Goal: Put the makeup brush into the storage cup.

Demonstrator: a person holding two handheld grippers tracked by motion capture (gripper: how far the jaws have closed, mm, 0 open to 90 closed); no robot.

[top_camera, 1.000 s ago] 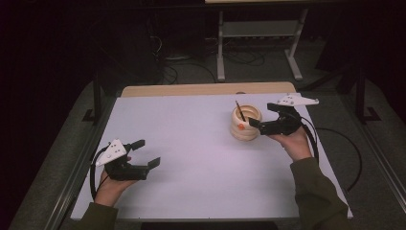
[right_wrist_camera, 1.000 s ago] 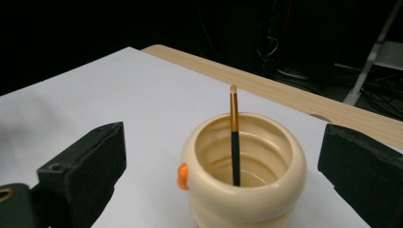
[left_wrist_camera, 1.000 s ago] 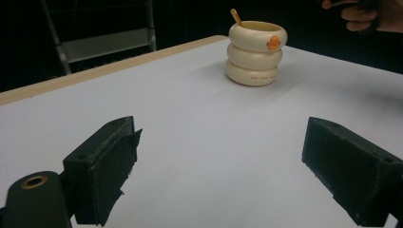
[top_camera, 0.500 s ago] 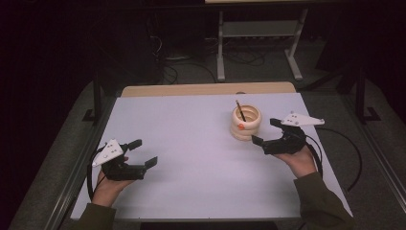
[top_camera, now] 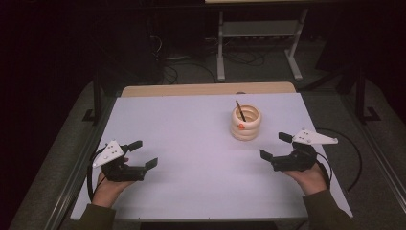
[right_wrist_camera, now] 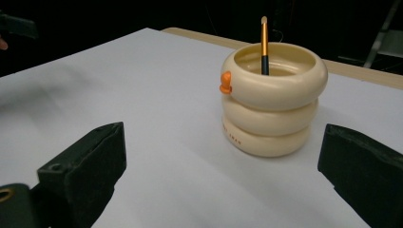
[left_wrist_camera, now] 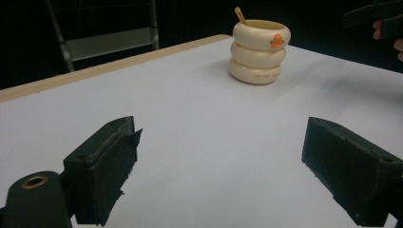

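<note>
At far left of the table, well apart from the holder: left gripper, held low over the bare top near the front edge, jaws wide apart and empty, pointed toward the holder across the table, probably as a resting pose. Between this gripper and the holder, only plain white surface. Right of centre, toward the back: the holder itself, cream, built like three stacked rings, upright, with a small orange knob on the top ring. Inside it, a brush, leaning against the inner wall with its pale tip up, so easy to pinch from above. Just right and in front of the holder: right gripper, also low over the table, jaws spread wide and holding nothing, aimed at the holder, near it but not touching. Seemingly placed so for a straight approach to the holder or the brush. Risk to judge: a light holder, likely to slide or tip if pushed from one side only.
</note>
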